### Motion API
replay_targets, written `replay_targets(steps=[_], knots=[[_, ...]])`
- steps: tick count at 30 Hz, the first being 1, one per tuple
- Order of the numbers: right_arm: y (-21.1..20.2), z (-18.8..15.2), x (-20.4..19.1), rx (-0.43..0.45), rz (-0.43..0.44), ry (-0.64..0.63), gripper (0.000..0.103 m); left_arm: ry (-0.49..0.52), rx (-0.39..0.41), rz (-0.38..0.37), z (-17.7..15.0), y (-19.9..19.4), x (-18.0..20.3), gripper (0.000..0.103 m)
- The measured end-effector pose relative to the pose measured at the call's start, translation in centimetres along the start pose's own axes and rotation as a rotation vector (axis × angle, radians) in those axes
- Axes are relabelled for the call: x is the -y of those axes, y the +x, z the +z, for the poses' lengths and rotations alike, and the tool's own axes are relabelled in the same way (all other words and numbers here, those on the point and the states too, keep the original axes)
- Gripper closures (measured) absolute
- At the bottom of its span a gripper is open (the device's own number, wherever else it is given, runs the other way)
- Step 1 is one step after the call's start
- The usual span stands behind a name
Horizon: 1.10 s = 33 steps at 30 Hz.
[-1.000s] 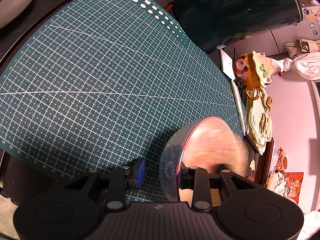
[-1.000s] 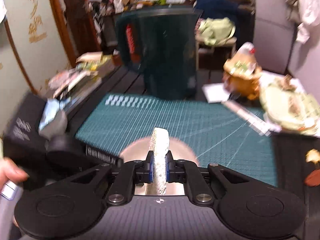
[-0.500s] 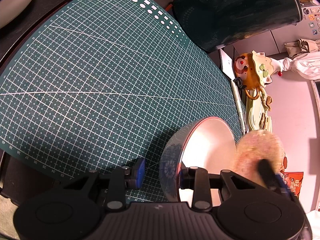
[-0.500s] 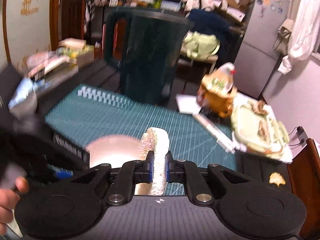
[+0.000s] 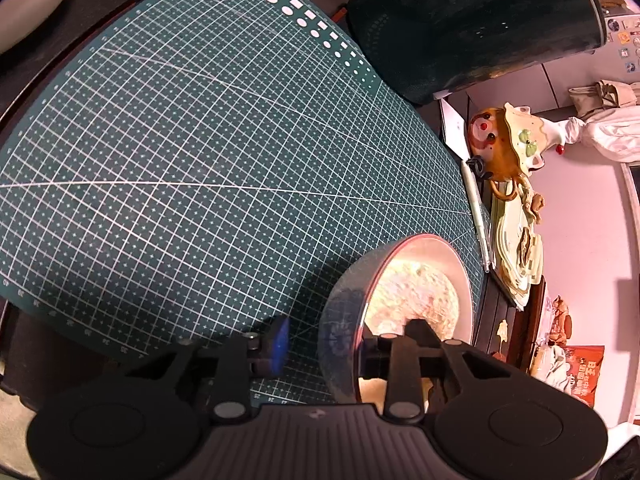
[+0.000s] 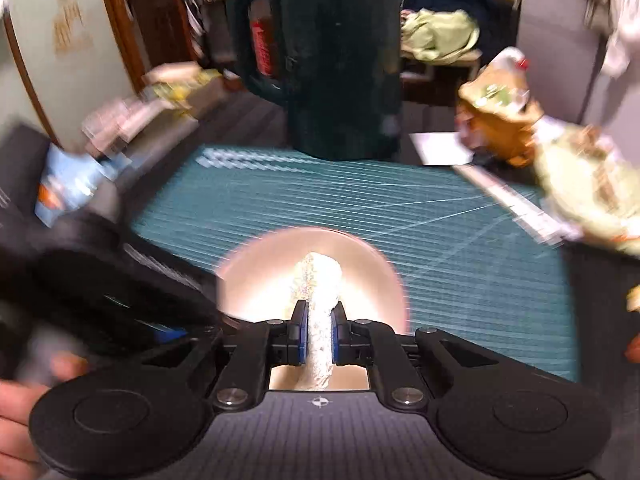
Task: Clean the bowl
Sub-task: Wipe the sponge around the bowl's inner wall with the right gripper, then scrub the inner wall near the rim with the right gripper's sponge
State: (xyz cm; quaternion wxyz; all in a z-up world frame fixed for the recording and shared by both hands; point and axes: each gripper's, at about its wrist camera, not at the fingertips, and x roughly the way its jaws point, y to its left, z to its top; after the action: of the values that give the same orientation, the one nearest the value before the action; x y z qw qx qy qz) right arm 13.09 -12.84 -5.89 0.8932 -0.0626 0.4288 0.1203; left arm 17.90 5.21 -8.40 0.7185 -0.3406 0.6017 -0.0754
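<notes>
A bowl (image 5: 344,320) with a red rim, patterned outside and pale inside, is tipped on its side over the green cutting mat (image 5: 200,160), with its mouth facing right. My left gripper (image 5: 332,344) is shut on the bowl's wall, one finger outside and one inside. A pale, speckled sponge (image 5: 416,300) presses against the inside of the bowl. In the right wrist view my right gripper (image 6: 319,336) is shut on this sponge (image 6: 318,280), whose tip sits in the middle of the bowl (image 6: 260,280). The left gripper (image 6: 100,300) is a dark blur at left.
A large dark green jug (image 5: 480,20) stands at the mat's far edge. Along the mat's right side lie a pen (image 5: 478,216), an orange figurine (image 5: 500,140) and a stack of green plates (image 5: 520,248). A hand (image 6: 24,404) shows at lower left.
The sponge came in from the right and down into the bowl, where it now rests against the inside. The left gripper and bowl stayed put.
</notes>
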Motion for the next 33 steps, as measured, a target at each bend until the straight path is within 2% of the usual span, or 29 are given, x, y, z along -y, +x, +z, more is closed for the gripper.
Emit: replay_targets(steps=[3,6,10,12,15,17,21,23,24,26,31,33], knots=[[-1.0,0.1,-0.6,0.028,-0.078,-0.065,0.094,-0.007,-0.003,-0.005,0.0,0.0,-0.1,0.071],[-3.6,0.9,-0.3,0.114,-0.132,-0.085,0.094,-0.007,-0.003,-0.005,0.0,0.1,0.0,0.072],[-5.2,1.7,1.6,0.144,0.001,0.039,0.093,-0.005,-0.002,-0.006,0.1,0.1,-0.7,0.072],[-4.7,1.6,2.5,0.114,0.128,0.130,0.093,-0.006,-0.002,-0.006,0.3,0.2,-1.1,0.072],[-2.2,0.9,1.9,0.029,0.160,0.143,0.093,-0.006,-0.002,-0.006,0.5,0.3,-1.7,0.073],[-1.2,0.5,1.5,0.002,0.147,0.137,0.093,-0.007,-0.002,-0.007,0.7,0.3,-2.2,0.070],[-0.3,0.2,0.9,-0.015,0.001,0.047,0.093,-0.004,-0.003,-0.006,1.0,0.7,-2.7,0.070],[-0.9,0.2,1.1,0.000,-0.026,0.039,0.093,-0.004,-0.003,-0.007,1.1,0.7,-2.7,0.070],[-1.3,0.3,1.1,0.008,-0.038,0.035,0.094,-0.005,-0.002,-0.005,0.5,0.4,-1.3,0.070],[-2.8,0.7,1.0,0.055,-0.074,0.009,0.093,-0.005,0.001,-0.003,0.4,0.2,-1.5,0.070],[-5.1,1.5,1.4,0.144,-0.074,0.023,0.093,-0.005,-0.001,-0.004,0.4,-0.2,-1.9,0.071],[-5.2,1.8,1.6,0.148,0.018,0.070,0.093,-0.005,-0.001,-0.005,0.6,-0.2,-2.3,0.071]])
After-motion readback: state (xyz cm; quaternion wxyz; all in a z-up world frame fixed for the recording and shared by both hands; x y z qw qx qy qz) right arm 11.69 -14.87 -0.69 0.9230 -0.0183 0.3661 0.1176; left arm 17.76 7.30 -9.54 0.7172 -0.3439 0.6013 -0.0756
